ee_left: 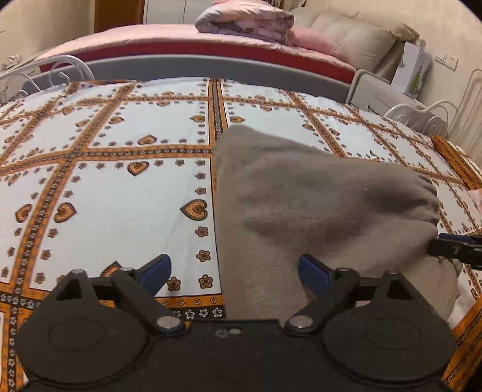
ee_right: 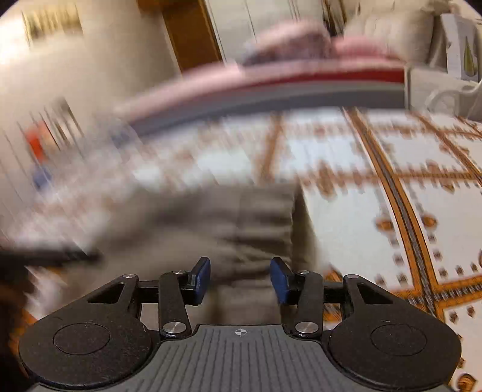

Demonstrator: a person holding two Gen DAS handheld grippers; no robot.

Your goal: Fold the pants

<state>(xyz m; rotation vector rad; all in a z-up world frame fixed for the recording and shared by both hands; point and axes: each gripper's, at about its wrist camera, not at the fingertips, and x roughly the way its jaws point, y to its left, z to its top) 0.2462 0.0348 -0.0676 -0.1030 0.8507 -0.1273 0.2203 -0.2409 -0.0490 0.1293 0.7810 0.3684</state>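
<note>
Grey-brown fleece pants (ee_left: 301, 211) lie folded in a heap on the patterned bedsheet (ee_left: 120, 187). My left gripper (ee_left: 236, 274) is open wide over their near left edge. One blue pad is above the sheet and the other above the fabric, and neither presses on anything. The right gripper's dark tip (ee_left: 458, 247) shows at the gathered waistband on the right. In the blurred right wrist view the right gripper (ee_right: 241, 280) is open above the pants (ee_right: 241, 226), its pads apart with fabric seen behind the gap. A dark blur at the left is the left gripper (ee_right: 60, 256).
The sheet is white with orange bands and hearts. White metal bed rails (ee_left: 69, 64) curl at both far corners. Behind stands a second bed (ee_left: 180, 39) with a pink cover, a folded quilt (ee_left: 247, 21) and pillows (ee_left: 355, 39). A paper bag (ee_left: 412, 72) leans at the right.
</note>
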